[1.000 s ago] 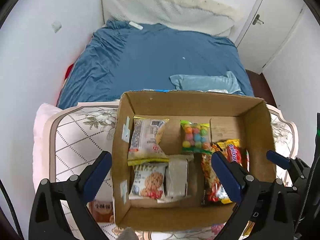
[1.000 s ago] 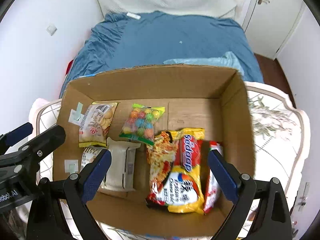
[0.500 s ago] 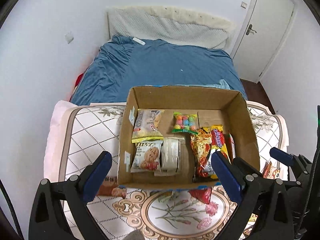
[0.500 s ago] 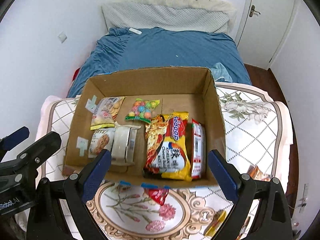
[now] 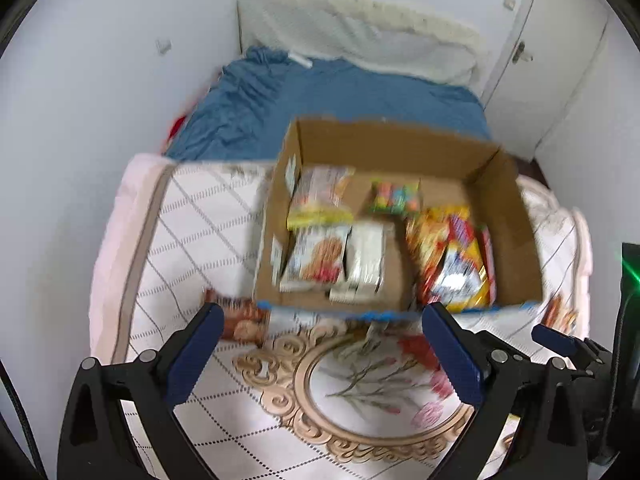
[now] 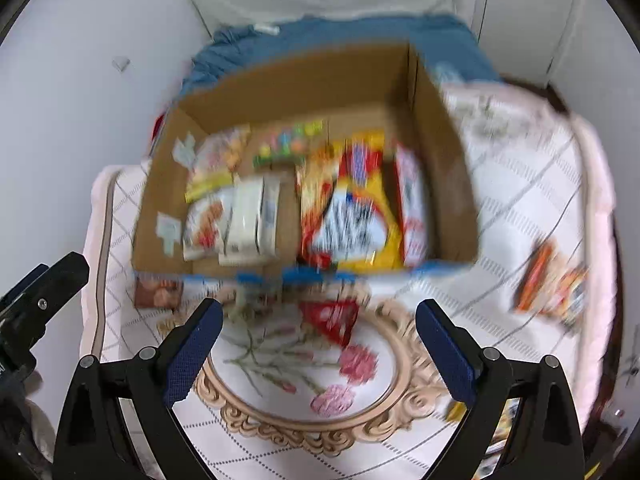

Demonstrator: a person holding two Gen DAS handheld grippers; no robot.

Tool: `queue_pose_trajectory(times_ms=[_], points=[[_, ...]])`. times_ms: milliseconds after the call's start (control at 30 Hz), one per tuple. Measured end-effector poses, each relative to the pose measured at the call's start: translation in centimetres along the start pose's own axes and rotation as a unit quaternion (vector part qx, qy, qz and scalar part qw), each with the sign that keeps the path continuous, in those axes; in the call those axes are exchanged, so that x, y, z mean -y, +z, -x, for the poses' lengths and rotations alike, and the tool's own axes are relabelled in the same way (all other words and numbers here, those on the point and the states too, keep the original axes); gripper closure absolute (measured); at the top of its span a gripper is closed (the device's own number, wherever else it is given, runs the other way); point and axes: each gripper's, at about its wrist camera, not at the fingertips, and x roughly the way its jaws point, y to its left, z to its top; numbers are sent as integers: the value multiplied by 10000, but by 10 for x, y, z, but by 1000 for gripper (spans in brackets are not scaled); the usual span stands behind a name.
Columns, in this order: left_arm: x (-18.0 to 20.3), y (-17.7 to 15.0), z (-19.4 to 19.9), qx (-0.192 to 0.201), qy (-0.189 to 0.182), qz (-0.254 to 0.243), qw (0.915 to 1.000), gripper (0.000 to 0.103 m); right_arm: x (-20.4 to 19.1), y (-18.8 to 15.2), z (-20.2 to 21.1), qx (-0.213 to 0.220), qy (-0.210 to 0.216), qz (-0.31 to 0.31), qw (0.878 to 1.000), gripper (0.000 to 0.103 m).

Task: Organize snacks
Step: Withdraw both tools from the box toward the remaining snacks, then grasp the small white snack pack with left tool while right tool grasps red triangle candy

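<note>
Holding packets in rows, cardboard box (image 5: 516,216); edges blurred

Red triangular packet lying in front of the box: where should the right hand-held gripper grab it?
From above, across its narrow lower tip. The red packet lies flat on the floral mat, its wide edge against the box. Right hand-held gripper is open.

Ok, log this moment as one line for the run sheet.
left claw: open, empty | right claw: open, empty | cardboard box: holds snacks | red packet, brown packet, orange packets: outside box on tablecloth
</note>
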Motion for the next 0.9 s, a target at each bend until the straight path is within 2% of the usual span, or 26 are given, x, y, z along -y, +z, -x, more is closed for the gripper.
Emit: queue_pose_trajectory(times_ms=[167, 267, 367, 433, 467, 500, 600, 700, 833, 867, 900], points=[[-1, -30, -54, -534, 80, -148, 9984, 2, 13, -17, -58, -233, 102, -137, 9996, 5], [0, -40, -77, -698, 194, -248, 9971, 2, 17, -18, -88, -330, 117, -235, 9991, 14], [2, -47, -98, -854, 238, -383, 9953, 2, 17, -18, -113, -419, 137, -299, 9986, 15], [5, -50, -107, -903, 253, -490, 9944, 2, 16, -18, -128, -444, 123, -314, 9984, 21], [7, -52, -111, -925, 266, -559, 9938, 2, 15, -18, -133, -398, 7, -266, 9989, 34], [7, -53, -114, -948, 270, -608, 9933, 2, 12, -18, -136, -344, -153, -180, 9991, 42], [13, -53, -124, -1029, 191, -755, 9916, 2, 11, -19, -136, -301, -175, -146, 9993, 50], [23, -51, -132, -1070, 51, -938, 9898, 2, 14, -24, -131, -291, -225, -141, 9992, 51], [43, -51, -144, -1110, -56, -1279, 9855, 2, 35, -29, -118, -267, -195, -465, 9984, 51], [50, -52, -149, -1149, -94, -1380, 9837, 4, 40, -30, -116, -268, -202, -520, 9981, 51], [55, -53, -152, -1191, -114, -1445, 9822, 12, 44, -31, -115, -264, -198, -577, 9978, 51]])
